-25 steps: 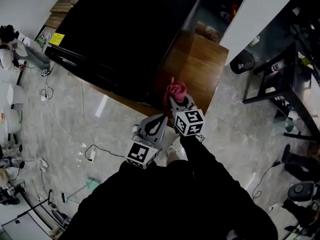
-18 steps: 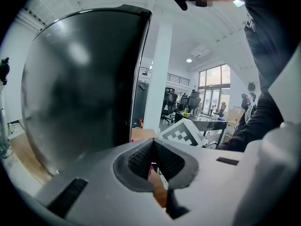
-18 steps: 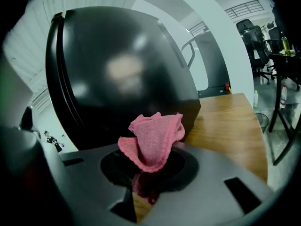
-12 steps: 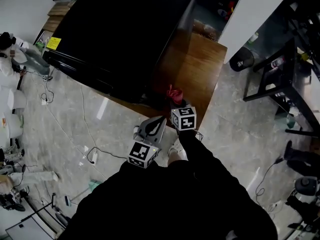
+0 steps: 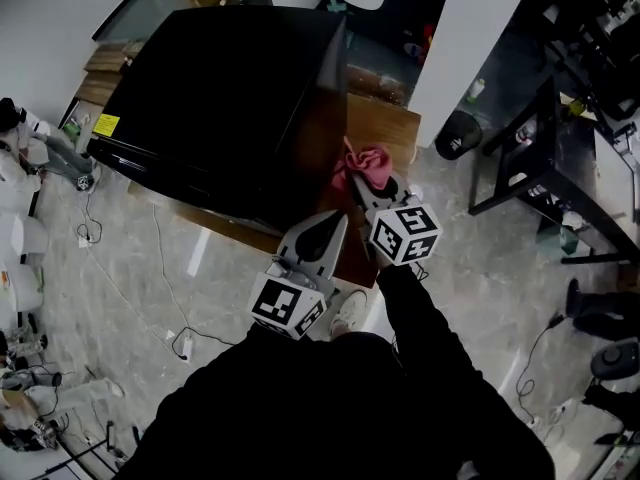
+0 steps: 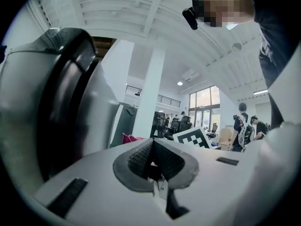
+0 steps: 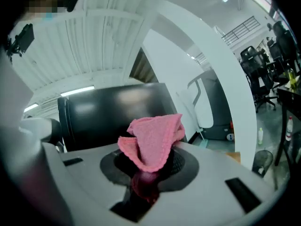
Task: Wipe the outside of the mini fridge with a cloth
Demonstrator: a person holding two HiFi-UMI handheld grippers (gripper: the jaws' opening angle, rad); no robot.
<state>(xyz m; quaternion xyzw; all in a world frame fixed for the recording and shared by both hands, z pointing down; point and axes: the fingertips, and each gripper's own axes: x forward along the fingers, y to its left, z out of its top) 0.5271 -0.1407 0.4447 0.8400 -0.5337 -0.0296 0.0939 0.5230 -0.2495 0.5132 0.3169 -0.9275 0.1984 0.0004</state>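
The black mini fridge (image 5: 220, 98) stands on a wooden board (image 5: 375, 138); in the right gripper view its glossy side (image 7: 108, 112) fills the middle. A pink cloth (image 5: 365, 165) sticks out of my right gripper (image 5: 372, 180), which is shut on it and held against the fridge's right side. The same cloth (image 7: 153, 140) bunches between the jaws in the right gripper view. My left gripper (image 5: 322, 236) hangs below the fridge's near corner, shut and holding nothing (image 6: 153, 161).
Cables (image 5: 175, 268) trail over the marble floor at the left. A white pillar (image 5: 470, 38) rises behind the board, with a black bin (image 5: 458, 133) and a dark metal table (image 5: 545, 158) to the right. The person's white shoe (image 5: 350, 313) is below the grippers.
The right gripper with the pink cloth dropped down the fridge's side, then rose and went farther along it. The head view shifted, so the fridge sits lower in frame. The left gripper stayed shut.
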